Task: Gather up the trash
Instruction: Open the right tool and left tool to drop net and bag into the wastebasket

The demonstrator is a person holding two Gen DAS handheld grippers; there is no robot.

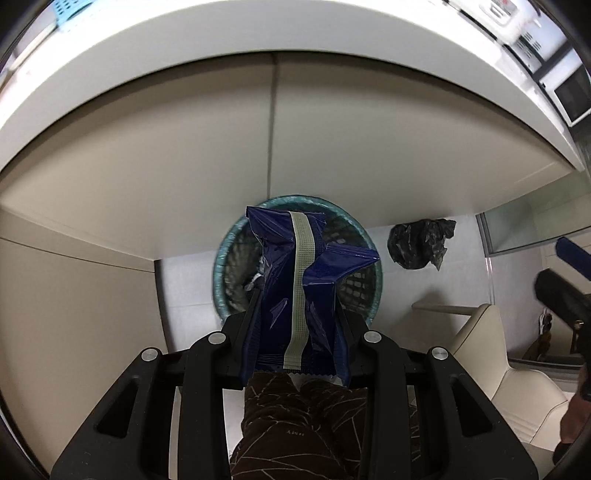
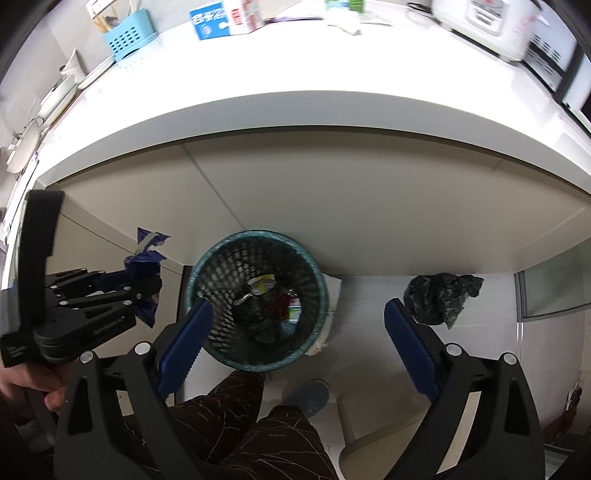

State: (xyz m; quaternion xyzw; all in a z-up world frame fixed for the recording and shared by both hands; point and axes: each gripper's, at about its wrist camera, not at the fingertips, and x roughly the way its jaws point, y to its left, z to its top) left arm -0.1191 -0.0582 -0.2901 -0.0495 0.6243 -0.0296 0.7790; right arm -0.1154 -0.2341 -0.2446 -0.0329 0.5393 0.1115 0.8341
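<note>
My left gripper [image 1: 295, 314] is shut on a dark blue snack wrapper [image 1: 299, 280] with a pale seam strip, held above the green mesh trash bin [image 1: 221, 258] on the floor. In the right wrist view the left gripper [image 2: 147, 291] holds the wrapper [image 2: 144, 258] to the left of the bin [image 2: 314, 273], which holds several pieces of trash. My right gripper [image 2: 295, 332] is open and empty above the bin, its blue pads [image 2: 184, 339] spread wide.
A crumpled black plastic bag [image 2: 441, 295] lies on the floor right of the bin, under the white counter [image 2: 295, 110]. The counter carries a blue basket [image 2: 127, 35], boxes and a rice cooker [image 2: 480, 22]. A beige chair [image 1: 491, 354] stands at right. My legs show below.
</note>
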